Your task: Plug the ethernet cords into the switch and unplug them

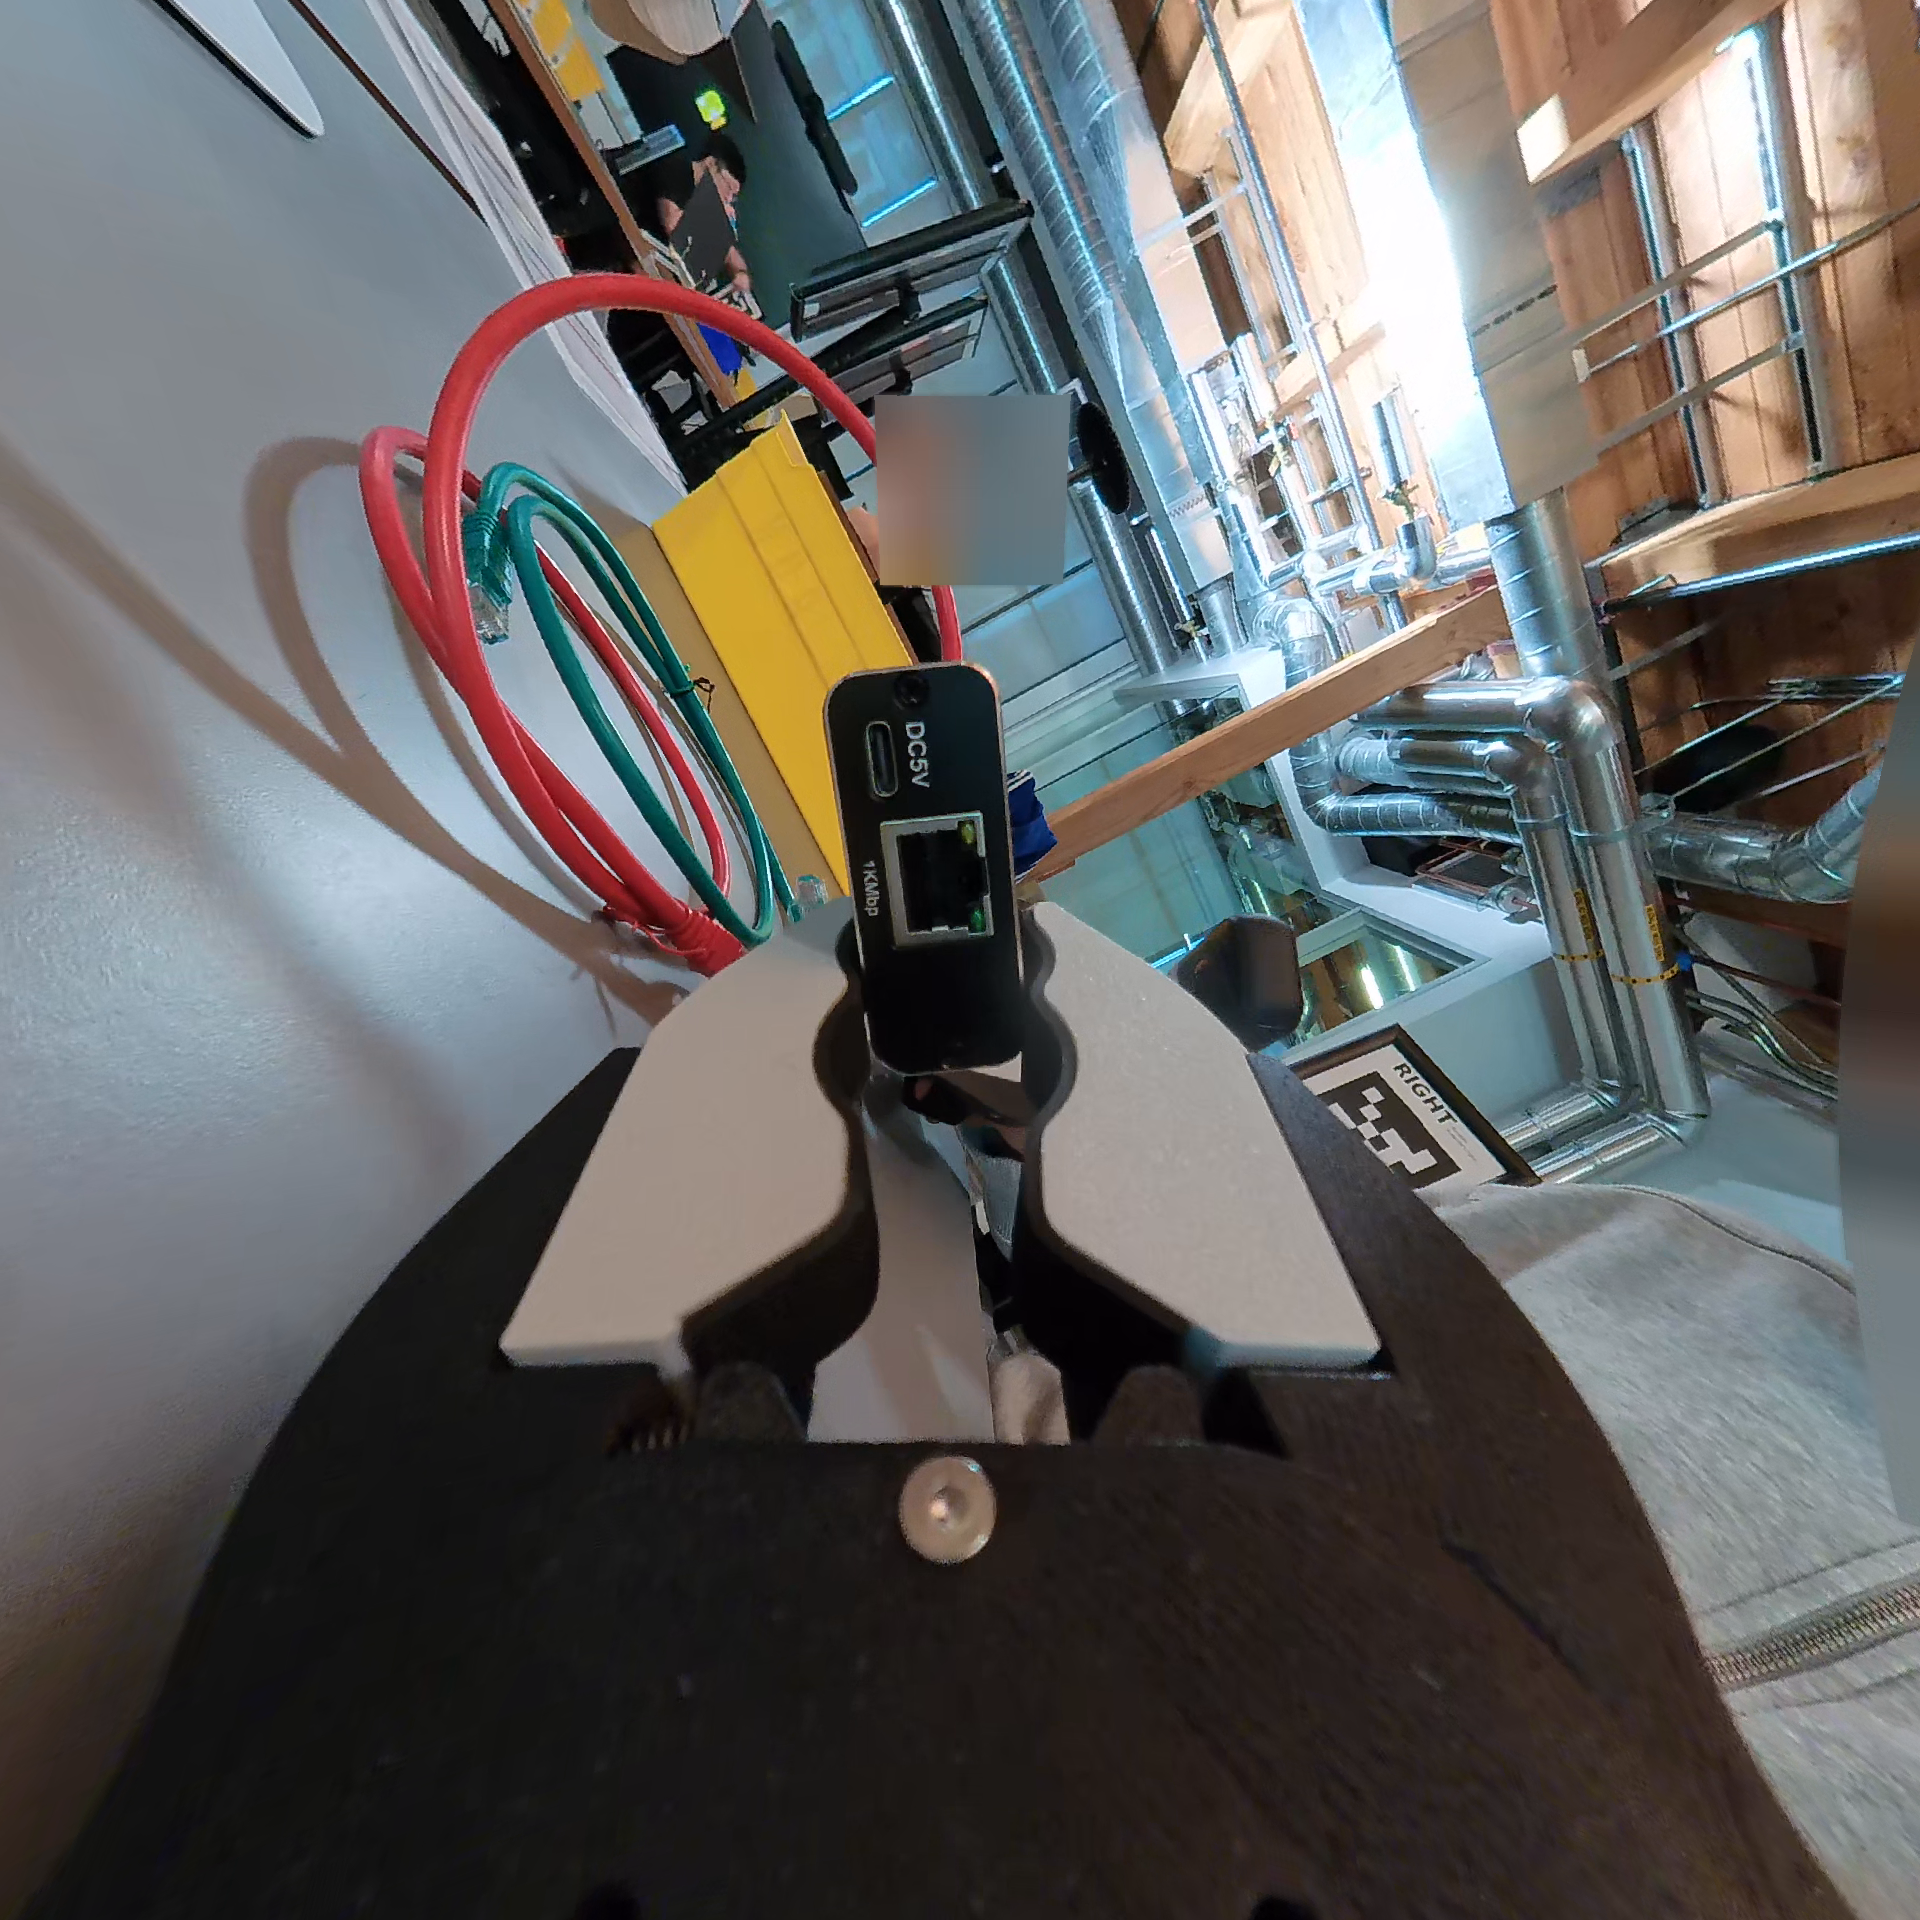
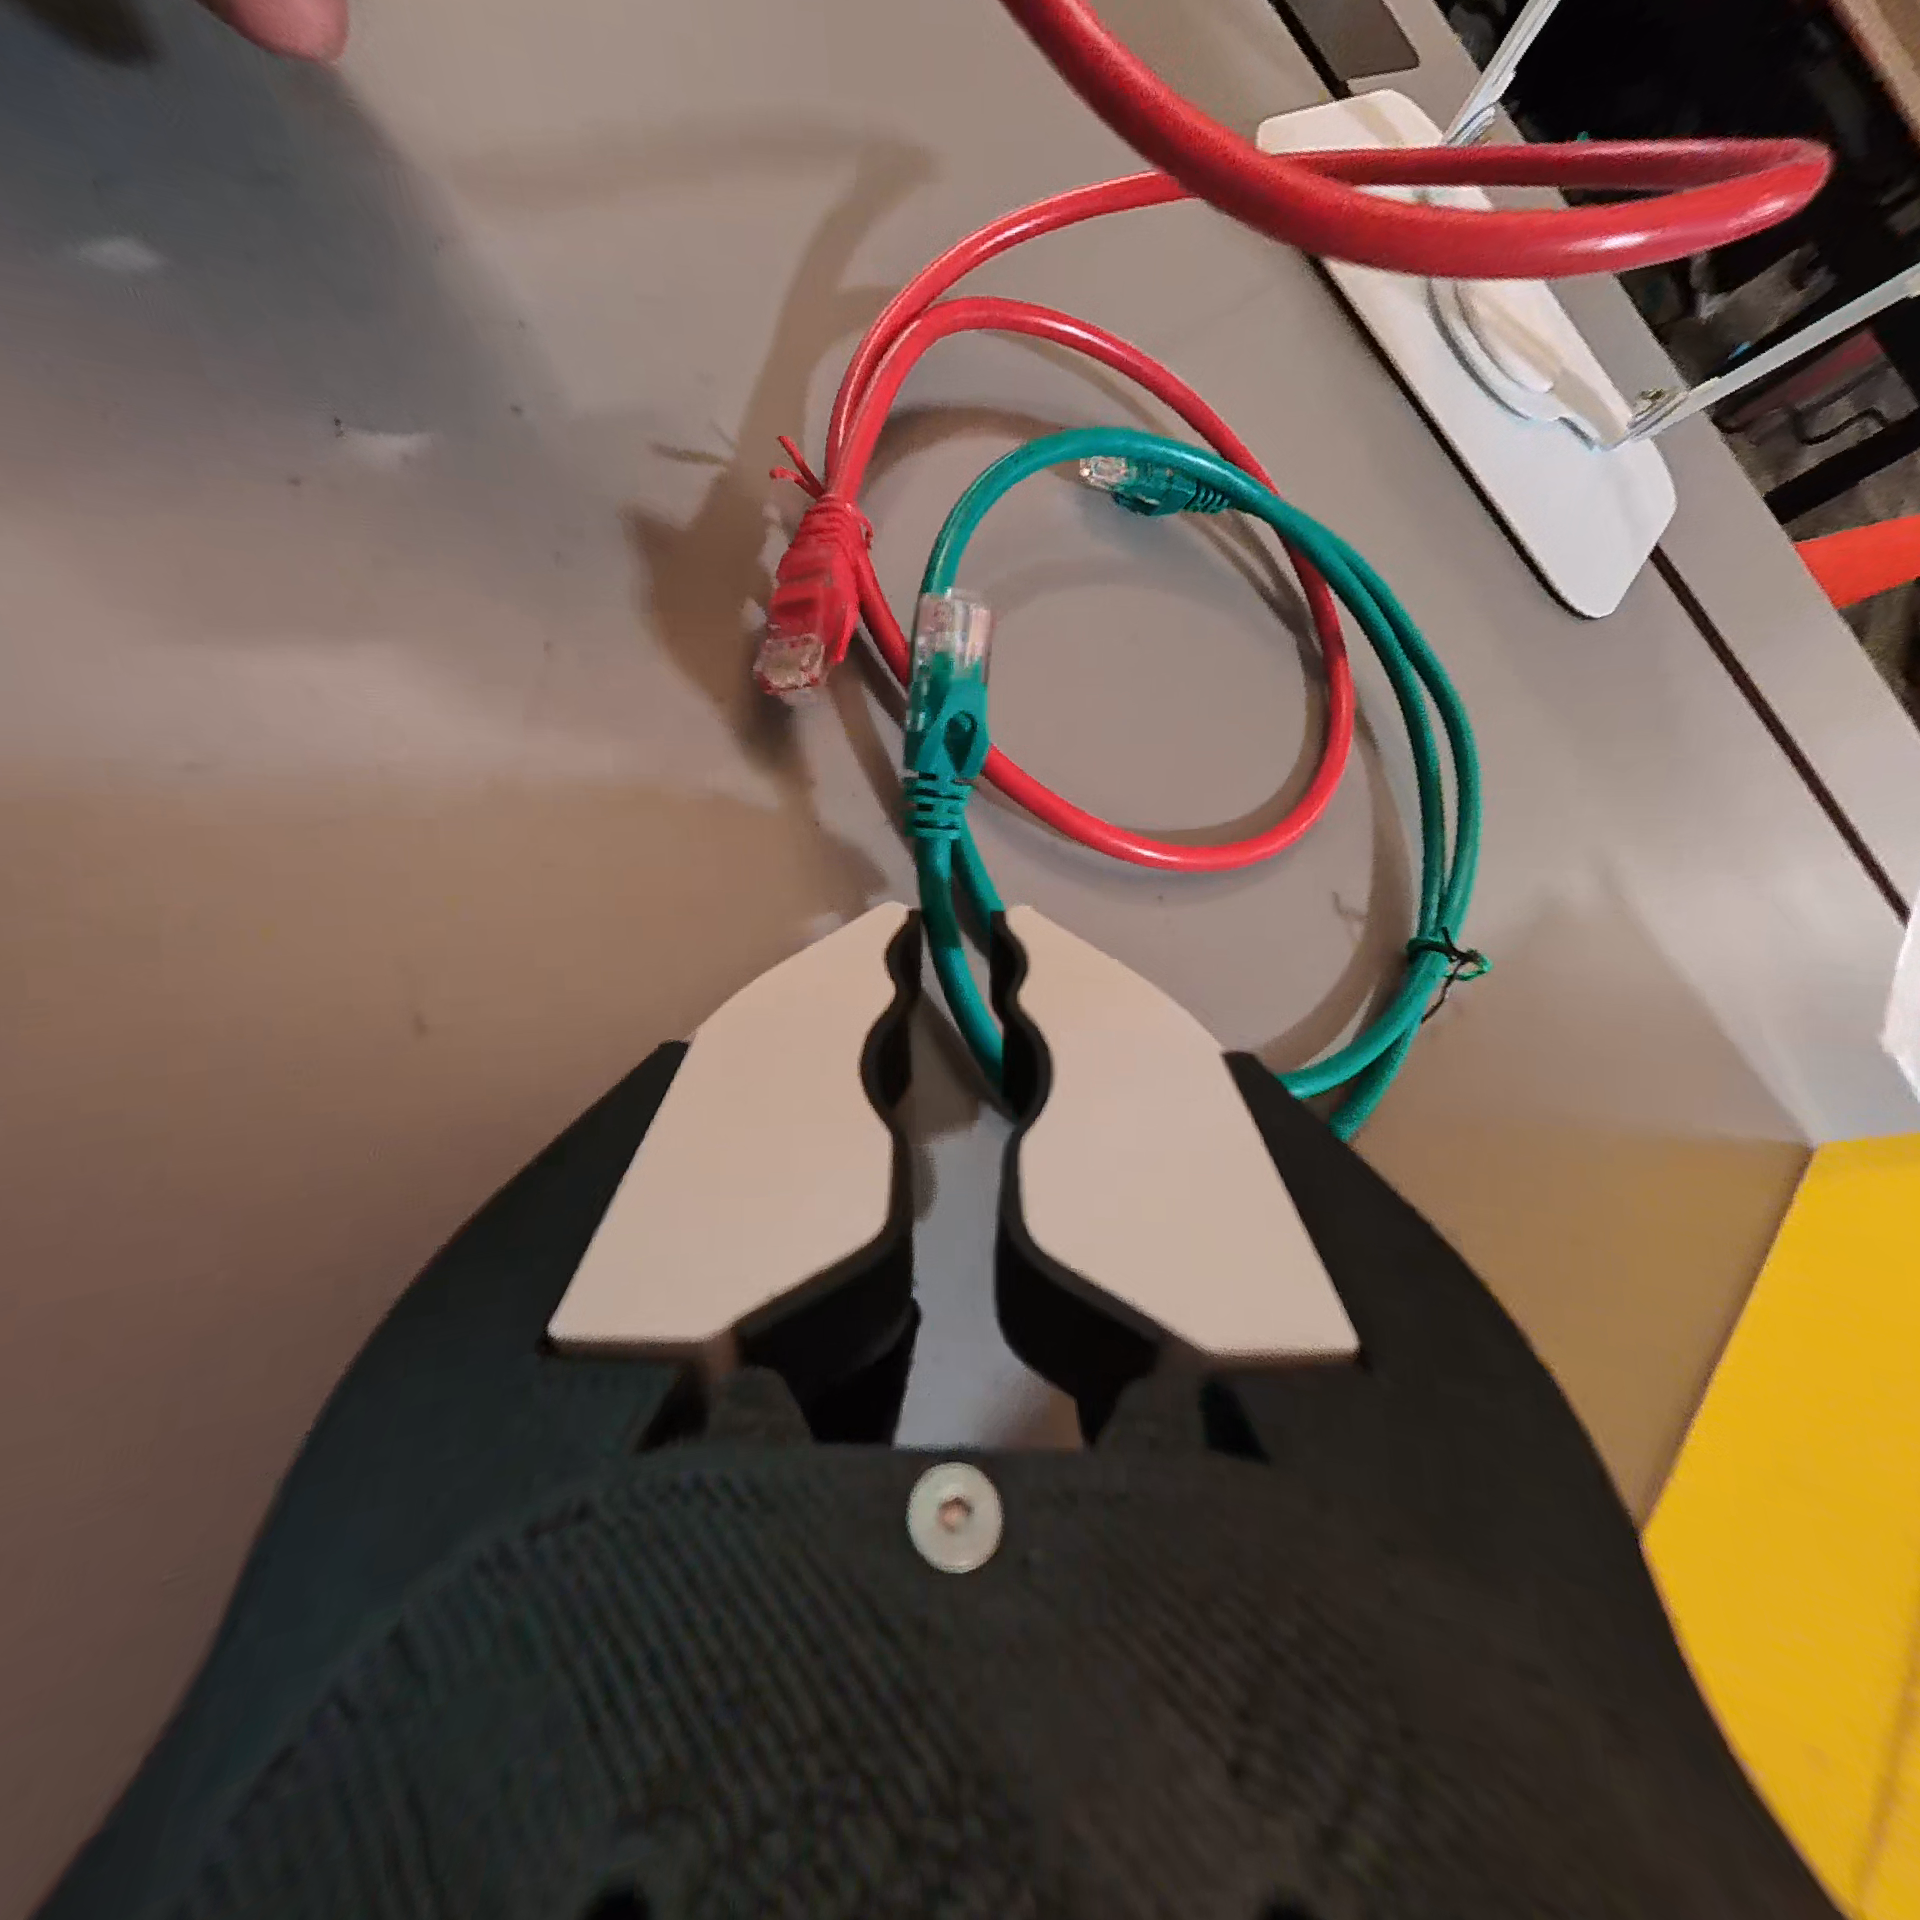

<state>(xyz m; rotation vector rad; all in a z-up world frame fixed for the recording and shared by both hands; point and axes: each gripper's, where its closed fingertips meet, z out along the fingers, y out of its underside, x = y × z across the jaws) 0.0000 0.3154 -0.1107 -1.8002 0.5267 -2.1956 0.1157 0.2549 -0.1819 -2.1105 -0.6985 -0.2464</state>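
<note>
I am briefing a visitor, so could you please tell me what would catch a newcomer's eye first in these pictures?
First, the small black switch, clamped upright in the left tool with its empty port facing the camera. Next, the green cord, pinched in the right tool just behind its plug, above the grey table. A red cord loops beside it.

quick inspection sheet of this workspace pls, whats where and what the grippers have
surface: grey table, bare where visible
job's things: black switch upright in left gripper, port empty
clutter: yellow bin; white stand base
grippers: left shut on switch; right gripper shut on green cord behind its plug
cables: red cord looped, loose, unplugged
surroundings: pipes, timber wall, a person at a far desk
</note>
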